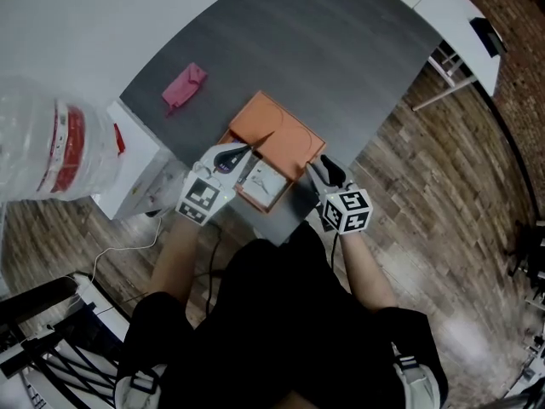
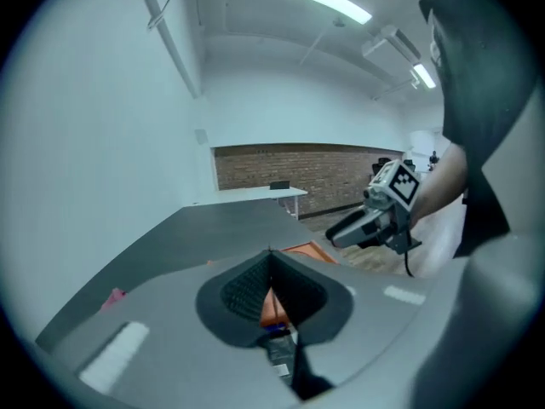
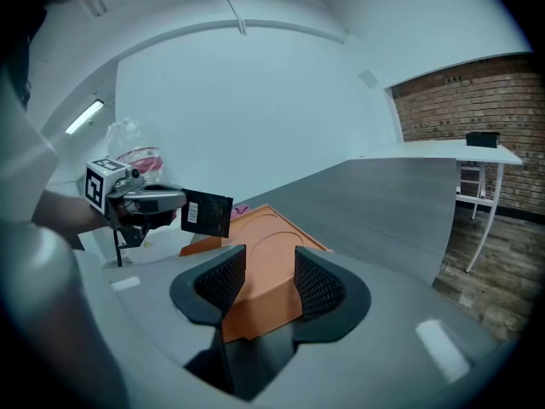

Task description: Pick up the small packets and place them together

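In the right gripper view my left gripper is shut on a small dark packet with a white label, held up in the air over the near left side of the orange tray. In its own view that packet shows edge-on between the shut jaws of the left gripper. My right gripper stands open and empty over the tray's near right corner. A pale packet lies in the tray's near compartment. A pink packet lies far left on the table.
The grey table stretches beyond the tray. A big clear water bottle with a red label stands at the left beside a white unit. A white table and wooden floor lie to the right.
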`<action>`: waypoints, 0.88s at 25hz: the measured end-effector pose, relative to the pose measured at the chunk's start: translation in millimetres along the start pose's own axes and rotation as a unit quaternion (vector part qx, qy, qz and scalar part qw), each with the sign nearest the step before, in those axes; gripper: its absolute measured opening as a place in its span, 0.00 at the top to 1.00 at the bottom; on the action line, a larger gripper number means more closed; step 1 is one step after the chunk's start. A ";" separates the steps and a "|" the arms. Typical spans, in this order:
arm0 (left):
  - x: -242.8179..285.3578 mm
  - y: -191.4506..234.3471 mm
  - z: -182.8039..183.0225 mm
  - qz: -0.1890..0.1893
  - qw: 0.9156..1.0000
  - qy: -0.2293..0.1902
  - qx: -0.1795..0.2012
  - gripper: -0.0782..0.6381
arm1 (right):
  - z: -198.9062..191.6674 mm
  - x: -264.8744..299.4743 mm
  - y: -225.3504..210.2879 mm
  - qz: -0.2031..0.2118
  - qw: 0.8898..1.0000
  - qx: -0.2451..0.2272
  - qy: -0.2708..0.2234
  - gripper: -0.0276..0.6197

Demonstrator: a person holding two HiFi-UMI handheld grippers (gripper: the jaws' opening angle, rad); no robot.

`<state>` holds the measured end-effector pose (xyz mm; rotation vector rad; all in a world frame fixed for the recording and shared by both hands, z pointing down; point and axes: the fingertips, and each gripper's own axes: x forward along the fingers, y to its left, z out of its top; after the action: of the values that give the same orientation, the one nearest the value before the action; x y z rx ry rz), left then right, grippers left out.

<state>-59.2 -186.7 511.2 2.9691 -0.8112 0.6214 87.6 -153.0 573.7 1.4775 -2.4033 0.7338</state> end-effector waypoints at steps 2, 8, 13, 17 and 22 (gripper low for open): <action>9.6 12.7 1.1 0.027 1.000 0.003 -0.013 0.89 | -0.5 0.5 -0.8 0.000 1.000 -0.001 0.002 0.68; 34.5 35.2 13.1 0.041 0.987 -0.041 -0.152 0.89 | -2.3 0.2 -3.6 -0.004 1.000 -0.010 0.008 0.68; 47.8 50.9 -5.4 0.073 0.977 -0.018 -0.199 0.89 | 0.7 -1.6 -7.7 -0.009 1.000 -0.011 0.009 0.68; 49.3 65.7 -20.1 0.105 0.965 -0.016 -0.239 0.89 | 1.3 -4.9 -14.0 -0.015 1.000 -0.013 0.010 0.68; 46.2 82.6 -49.5 0.152 0.941 0.003 -0.301 0.89 | 0.4 -5.8 -18.8 -0.019 1.000 -0.017 0.015 0.68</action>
<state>-81.7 -275.8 565.9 2.3067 -1.2110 0.3030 106.9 -155.7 576.4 1.4833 -2.3479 0.6991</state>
